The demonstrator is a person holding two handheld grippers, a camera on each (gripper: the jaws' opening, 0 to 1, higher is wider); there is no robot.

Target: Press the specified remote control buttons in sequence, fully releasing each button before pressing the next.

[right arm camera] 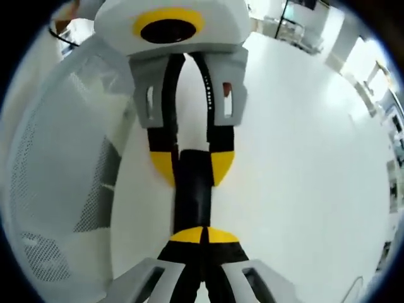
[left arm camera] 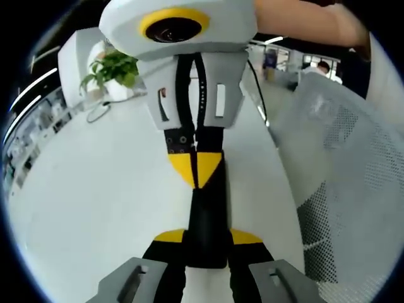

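A slim black remote control (left arm camera: 208,211) hangs above the white table (left arm camera: 88,189), gripped at its sides by my left gripper (left arm camera: 208,237), whose yellow pads are shut on it. From the top of the left gripper view comes my right gripper (left arm camera: 196,169), its yellow tips shut together and touching the remote's far end. In the right gripper view the same scene is mirrored. My right gripper (right arm camera: 203,235) is shut with its tips on the remote (right arm camera: 192,196). My left gripper (right arm camera: 192,165) clamps it from beyond. The buttons are hidden.
A white mesh chair back (left arm camera: 353,170) stands close beside the table, also in the right gripper view (right arm camera: 57,183). A potted green plant (left arm camera: 113,68) and a thin cable (left arm camera: 96,113) sit at the table's far end. A person's forearm (left arm camera: 309,22) reaches in above.
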